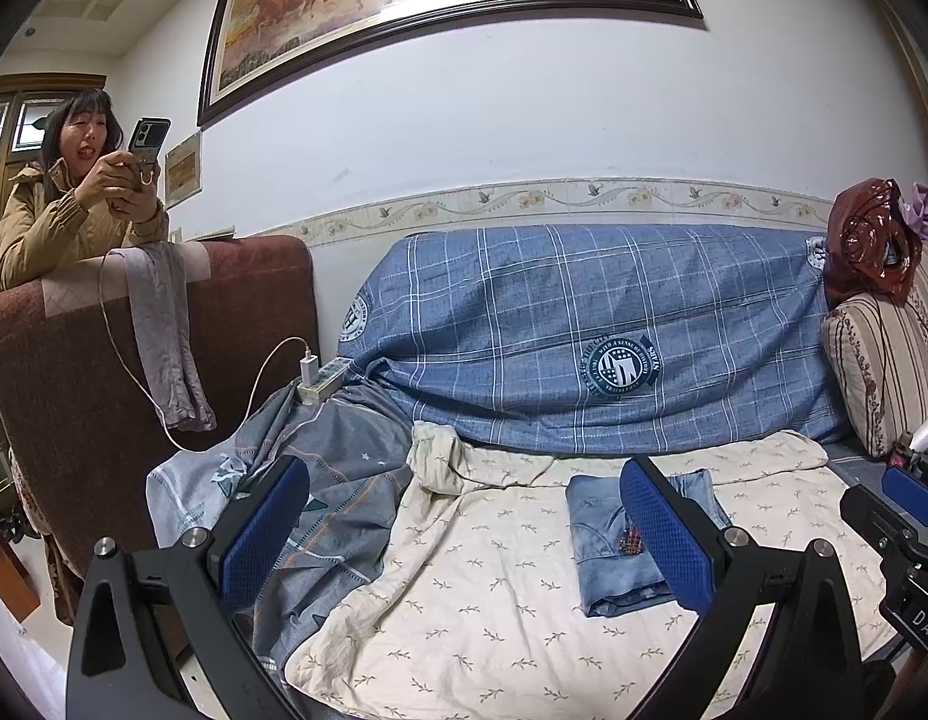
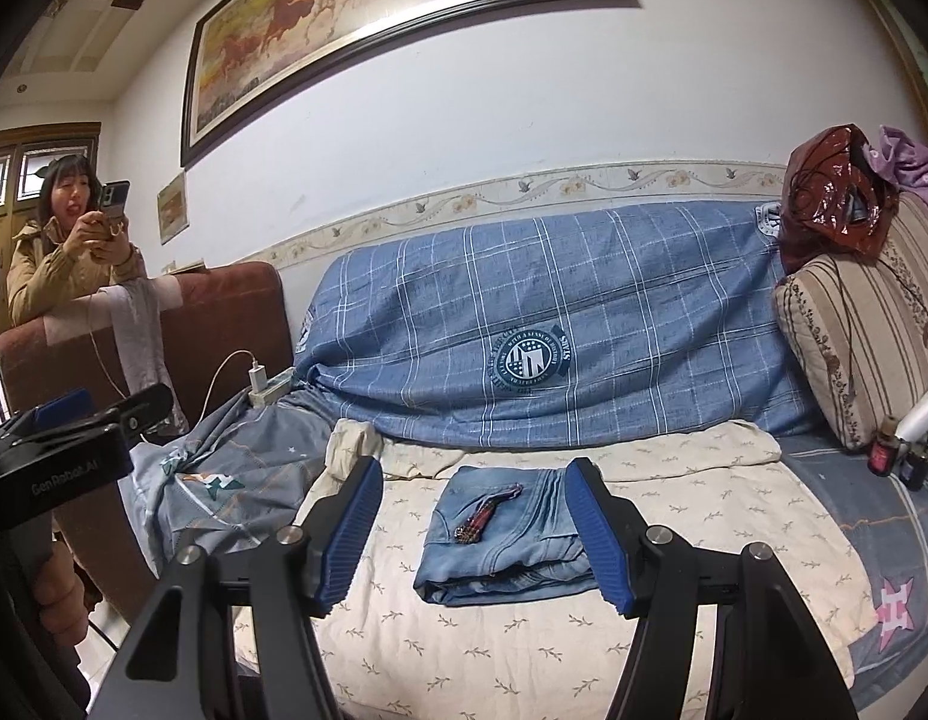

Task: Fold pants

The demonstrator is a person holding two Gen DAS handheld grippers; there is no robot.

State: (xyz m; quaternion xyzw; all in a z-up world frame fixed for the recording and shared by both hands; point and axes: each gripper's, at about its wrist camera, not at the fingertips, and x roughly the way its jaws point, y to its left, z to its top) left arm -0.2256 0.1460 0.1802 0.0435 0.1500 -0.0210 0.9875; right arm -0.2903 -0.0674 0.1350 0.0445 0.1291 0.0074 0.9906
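Observation:
The pants (image 2: pixel 499 540) are light blue jeans, folded into a compact rectangle with a small red patch on top. They lie on the cream leaf-print sheet (image 2: pixel 464 648) on the sofa seat. They also show in the left wrist view (image 1: pixel 607 546). My left gripper (image 1: pixel 464 534) is open and empty, held above the sheet to the left of the jeans. My right gripper (image 2: pixel 475 534) is open and empty, held back from the jeans, which show between its blue pads (image 2: pixel 595 534).
A blue plaid cover (image 2: pixel 553 324) drapes the sofa back. A crumpled grey-blue quilt (image 1: pixel 320 480) lies at left beside a power strip with a charger (image 1: pixel 320 375). A striped cushion (image 2: pixel 853 342), a red bag (image 2: pixel 835 198) and small bottles (image 2: pixel 883 450) stand at right. A woman with a phone (image 1: pixel 74 198) leans on a brown armchair (image 1: pixel 62 390).

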